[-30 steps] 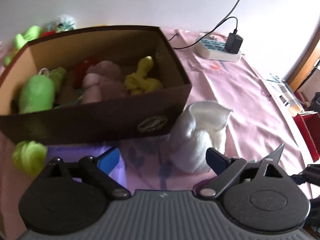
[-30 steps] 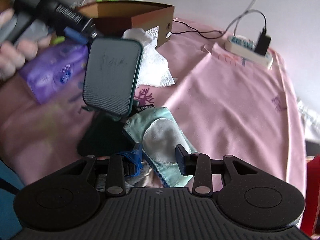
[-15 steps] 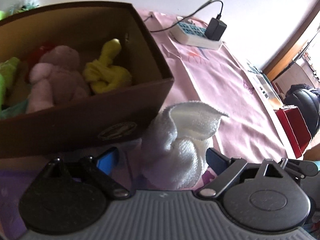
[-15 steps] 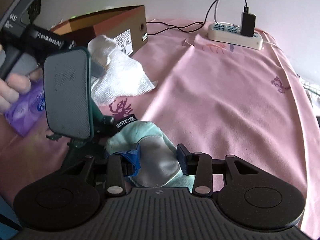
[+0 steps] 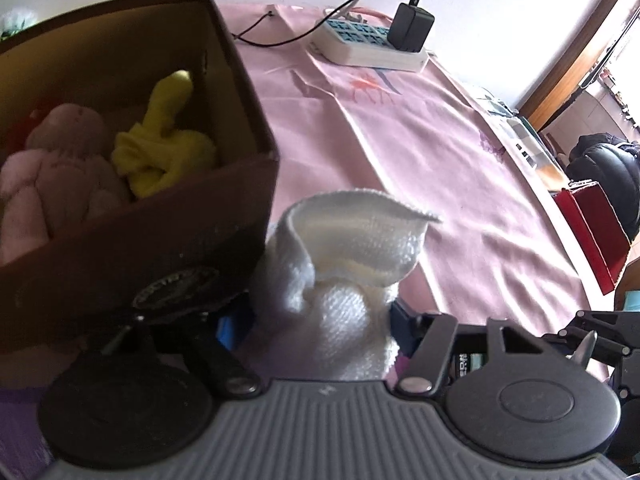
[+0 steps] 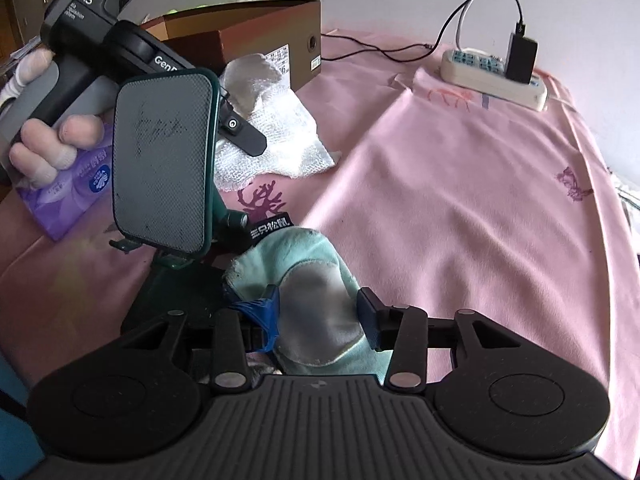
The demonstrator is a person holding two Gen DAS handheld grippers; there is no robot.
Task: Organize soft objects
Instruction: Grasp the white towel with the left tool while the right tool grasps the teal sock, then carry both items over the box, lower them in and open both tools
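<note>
Beside the box (image 5: 168,248), left gripper (image 5: 316,328) tilts downward, fingers just closing around white cloth (image 5: 340,276).

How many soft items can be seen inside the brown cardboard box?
3 at least: a knotted yellow cloth by the box's right wall, a pink plush left of it, something red behind; the box runs out of frame, so more may hide.

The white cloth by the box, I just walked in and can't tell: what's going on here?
A person is tidying soft things with a handheld gripper in each hand. The left gripper has just been closing around the white cloth beside the brown box, which already holds a pink plush and a yellow toy. The right gripper is shut on a mint-green cloth on the pink tablecloth.
</note>
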